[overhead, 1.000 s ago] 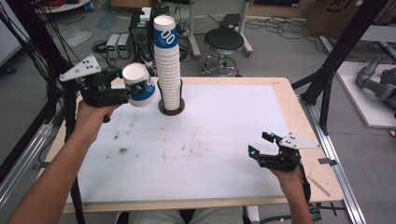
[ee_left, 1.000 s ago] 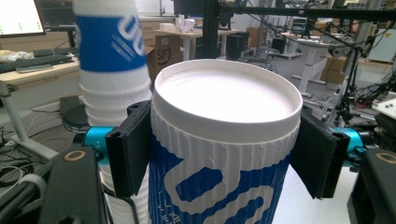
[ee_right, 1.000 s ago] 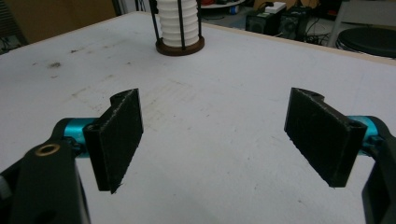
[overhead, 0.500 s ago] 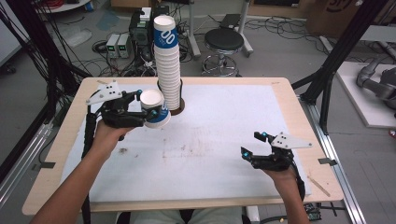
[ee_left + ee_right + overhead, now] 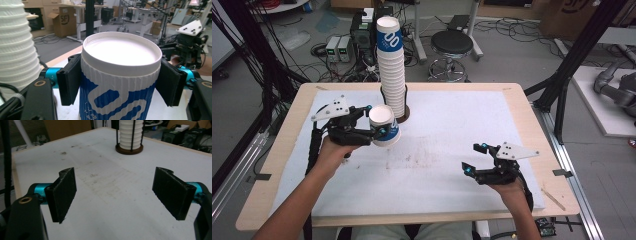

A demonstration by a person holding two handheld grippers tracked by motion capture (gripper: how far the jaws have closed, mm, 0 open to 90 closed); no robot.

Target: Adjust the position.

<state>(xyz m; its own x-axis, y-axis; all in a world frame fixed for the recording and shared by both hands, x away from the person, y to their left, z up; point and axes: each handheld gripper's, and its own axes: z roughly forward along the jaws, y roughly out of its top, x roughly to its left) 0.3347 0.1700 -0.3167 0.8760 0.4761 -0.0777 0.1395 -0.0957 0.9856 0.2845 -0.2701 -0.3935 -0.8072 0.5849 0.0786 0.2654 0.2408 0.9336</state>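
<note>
Up close, the left gripper (image 5: 379, 131) is clamped on a cup (image 5: 384, 126), its two black pads pressed flat against the ribbed sides just below the rim. That cup is white with a blue print, open end up and tilted a little toward the person, held just above the white mat (image 5: 442, 150) at its far left. Right beside it, slightly farther off, a tall stack of cups (image 5: 391, 65) stands in a round holder (image 5: 129, 149). Over at the near right, the right gripper (image 5: 474, 158) has its jaws wide apart with nothing between them, held low over the mat, well apart from the cup. Beneath the mat lies a wooden table (image 5: 292, 107)
</note>
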